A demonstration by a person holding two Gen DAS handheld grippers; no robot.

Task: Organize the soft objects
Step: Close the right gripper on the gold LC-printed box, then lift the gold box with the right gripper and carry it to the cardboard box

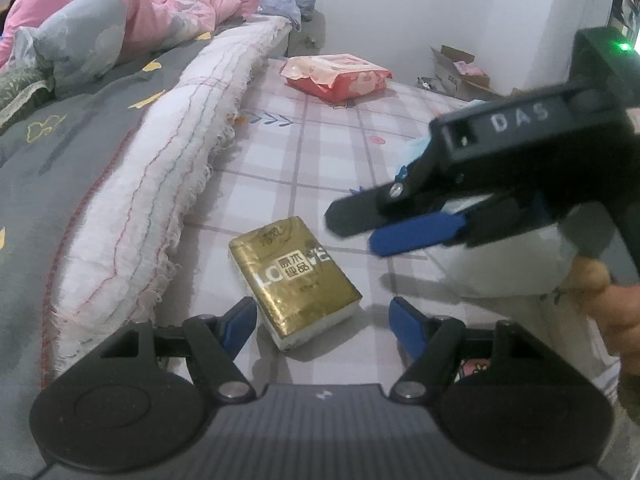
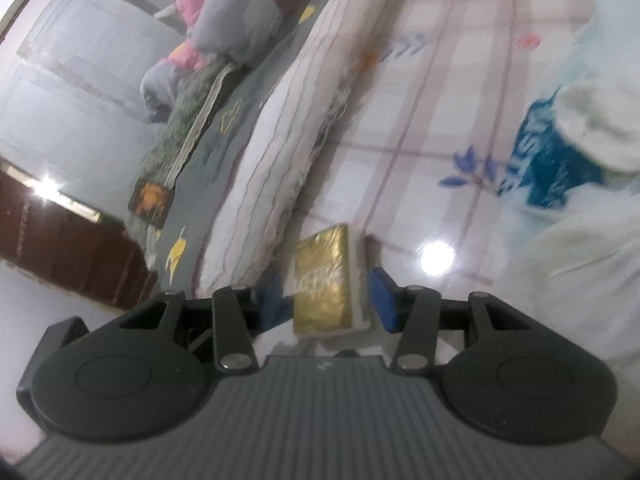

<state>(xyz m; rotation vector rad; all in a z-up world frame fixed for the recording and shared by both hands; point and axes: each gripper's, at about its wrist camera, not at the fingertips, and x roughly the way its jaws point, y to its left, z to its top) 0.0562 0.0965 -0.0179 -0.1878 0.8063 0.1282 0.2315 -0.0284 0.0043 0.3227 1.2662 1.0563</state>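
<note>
A gold tissue pack (image 1: 296, 280) lies flat on the checked sheet (image 1: 320, 160), just in front of my left gripper (image 1: 324, 322). Its jaws stand open, one blue pad on each side of the pack's near end, neither pressing on it. My right gripper (image 1: 354, 234) comes in from the right, held by a hand (image 1: 608, 300), and hovers above the sheet to the right of the pack. Its black and blue fingers are apart with nothing between them. In the right wrist view the gold pack (image 2: 324, 280) shows between that gripper's (image 2: 326, 300) pads.
A folded white quilted blanket (image 1: 160, 200) runs along the left of the sheet, with a grey cover (image 1: 60, 140) and pink duvet (image 1: 120, 20) beyond. A red-pink packet (image 1: 336, 76) lies farther back. A blue-and-white bag (image 2: 548, 160) lies to the right. A cardboard box (image 1: 460, 72) stands by the wall.
</note>
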